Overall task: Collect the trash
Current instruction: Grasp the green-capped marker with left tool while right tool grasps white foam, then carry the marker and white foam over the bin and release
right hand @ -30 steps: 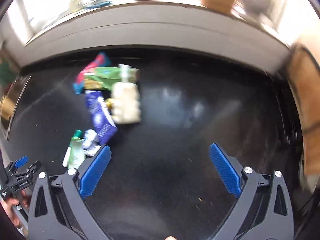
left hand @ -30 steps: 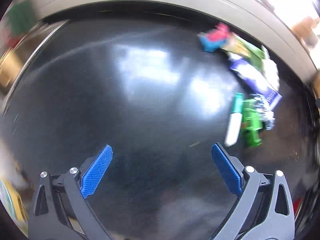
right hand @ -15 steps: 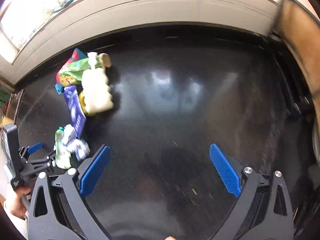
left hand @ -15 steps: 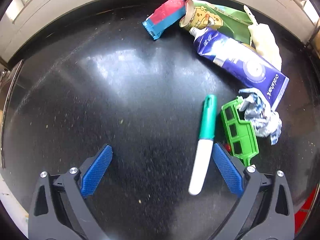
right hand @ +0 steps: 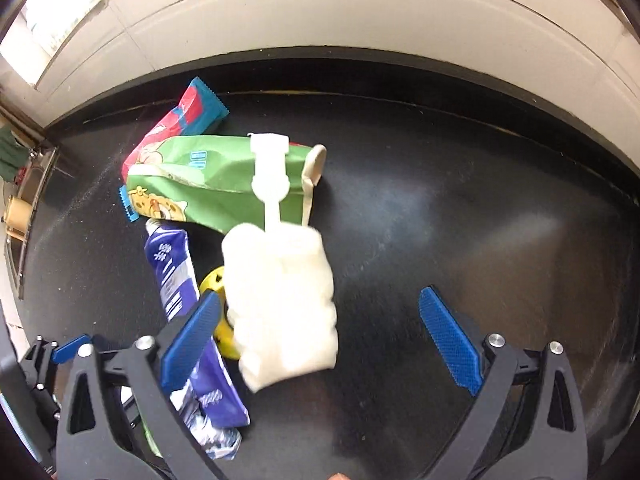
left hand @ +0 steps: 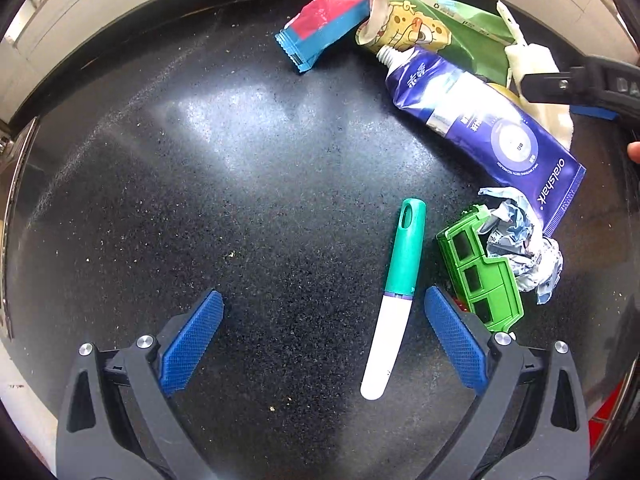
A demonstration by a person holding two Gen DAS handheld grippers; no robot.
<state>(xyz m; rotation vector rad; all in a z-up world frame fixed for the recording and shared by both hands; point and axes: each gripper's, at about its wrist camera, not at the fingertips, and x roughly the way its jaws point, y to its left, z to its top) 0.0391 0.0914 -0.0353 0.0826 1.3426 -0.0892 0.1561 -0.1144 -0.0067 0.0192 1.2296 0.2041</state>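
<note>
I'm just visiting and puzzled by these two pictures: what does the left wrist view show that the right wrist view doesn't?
Only the left wrist view: a green-capped marker lying between the open left gripper, and a green toy car.

Only the right wrist view: a yellow disc under the cream pump bottle, which lies between the closing right gripper, untouched.

Both: toothpaste tube, green snack bag, red-and-blue wrapper, black countertop.

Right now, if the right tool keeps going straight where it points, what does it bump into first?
Probably the cream pump bottle, lying between the closing right tool's pads, untouched as yet. Depth is hard to judge.
</note>
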